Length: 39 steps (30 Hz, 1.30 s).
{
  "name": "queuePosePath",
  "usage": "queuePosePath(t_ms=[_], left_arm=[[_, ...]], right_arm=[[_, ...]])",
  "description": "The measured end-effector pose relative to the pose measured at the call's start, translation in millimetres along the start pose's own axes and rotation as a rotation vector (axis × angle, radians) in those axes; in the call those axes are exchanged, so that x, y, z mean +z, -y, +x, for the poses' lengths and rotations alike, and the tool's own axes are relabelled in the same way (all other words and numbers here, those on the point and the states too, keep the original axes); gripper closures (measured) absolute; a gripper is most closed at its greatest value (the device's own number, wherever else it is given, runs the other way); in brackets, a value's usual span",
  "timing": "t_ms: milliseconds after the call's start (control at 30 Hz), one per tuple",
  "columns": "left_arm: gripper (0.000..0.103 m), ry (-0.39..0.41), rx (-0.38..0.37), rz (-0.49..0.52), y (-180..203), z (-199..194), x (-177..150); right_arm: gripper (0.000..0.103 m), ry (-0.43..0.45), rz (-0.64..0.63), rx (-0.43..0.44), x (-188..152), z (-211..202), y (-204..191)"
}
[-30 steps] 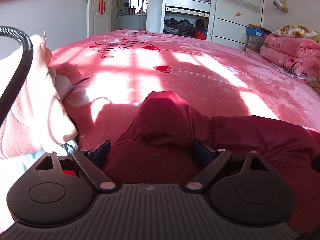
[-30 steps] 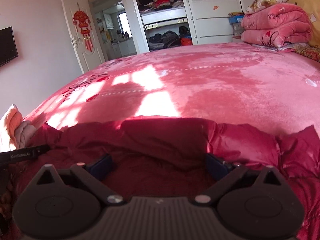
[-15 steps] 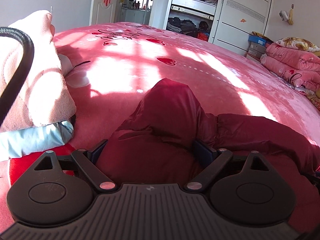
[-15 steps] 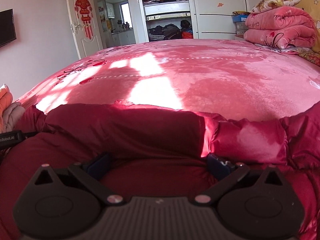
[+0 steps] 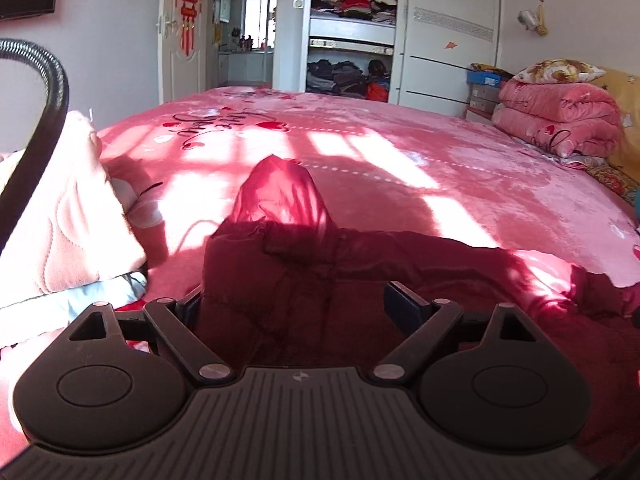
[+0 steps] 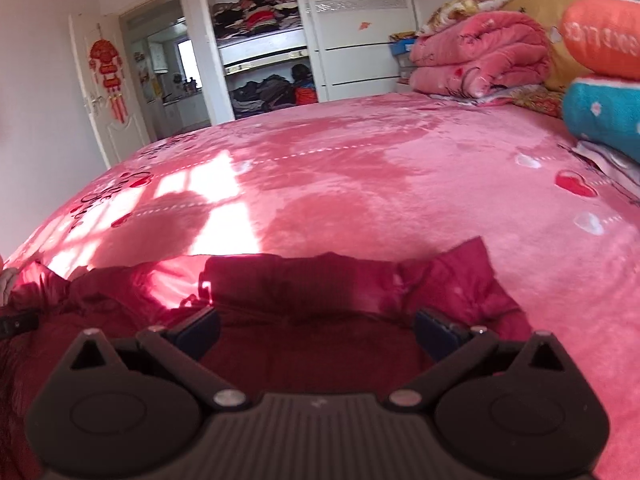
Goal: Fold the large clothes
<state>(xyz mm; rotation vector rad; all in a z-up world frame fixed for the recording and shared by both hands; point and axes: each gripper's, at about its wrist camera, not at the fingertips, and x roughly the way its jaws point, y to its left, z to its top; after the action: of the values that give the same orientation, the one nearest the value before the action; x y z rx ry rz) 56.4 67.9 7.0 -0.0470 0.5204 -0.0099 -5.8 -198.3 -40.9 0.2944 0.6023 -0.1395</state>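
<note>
A: What did the left wrist view show that the right one missed?

B: A pile of folded clothes (image 5: 68, 216) at the left edge, pale pink and quilted over something light blue, with a ribbed black hose (image 5: 38, 120) arching across it. It also showed the hood (image 5: 280, 196) of the dark red padded jacket (image 5: 320, 280), a rounded, shiny hump lit by the sun and lying flat on the bed (image 5: 400, 160).

A: And the right wrist view?

B: An orange cushion (image 6: 600, 36) stacked on a teal one (image 6: 604, 116) at the far right, both plush. It caught the other end of the jacket (image 6: 304, 292), puffy, stitched in panels, its edge bunched into a small peak (image 6: 472, 256).

A: Where did the jacket lie?

B: Spread across the near edge of the bed, right under both tools. The bedspread was fleecy pink with red hearts and bright window patches.

A: The fingers?

B: The left gripper (image 5: 304, 302) had its 2 fingers spread wide, with jacket fabric between them but not pinched. The right gripper (image 6: 316, 326) was the same: wide, dark blue pads on either side of the fabric, gripping nothing.

A: Anything shared by both views?

B: Rolled pink quilts (image 5: 560, 120) by the headboard, an open wardrobe (image 6: 260, 40) full of clothes, and a red knot ornament (image 5: 190, 4) on the white door
</note>
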Motion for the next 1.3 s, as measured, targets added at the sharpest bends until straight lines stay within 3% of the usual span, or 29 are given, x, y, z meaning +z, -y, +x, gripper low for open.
queuePosePath(t_ms=[267, 467, 633, 900, 1100, 1300], left_arm=[[0.0, -0.004, -0.099, 0.125, 61.0, -36.7, -29.7], [0.0, -0.018, -0.034, 0.162, 65.1, -34.8, -48.3], [0.0, -0.001, 0.024, 0.167, 62.9, -45.4, -41.6], [0.0, 0.057, 0.083, 0.167, 27.8, -87.5, -22.5], [0.0, -0.004, 0.1, 0.075, -23.6, -94.5, -6.1], [0.0, -0.079, 0.064, -0.075, -76.3, -79.0, 6.8]], right_arm=[[0.001, -0.065, 0.071, -0.036, -11.6, -21.3, 37.9], [0.001, -0.114, 0.07, -0.027, -23.8, -16.7, 45.0], [0.0, -0.123, 0.062, -0.029, -35.9, -4.1, 45.9], [0.001, -0.1, 0.088, -0.019, -31.5, -14.0, 50.8], [0.001, -0.034, 0.281, 0.032, -17.6, -48.0, 89.9], [0.001, -0.073, 0.548, 0.086, -25.2, -61.6, 148.4]])
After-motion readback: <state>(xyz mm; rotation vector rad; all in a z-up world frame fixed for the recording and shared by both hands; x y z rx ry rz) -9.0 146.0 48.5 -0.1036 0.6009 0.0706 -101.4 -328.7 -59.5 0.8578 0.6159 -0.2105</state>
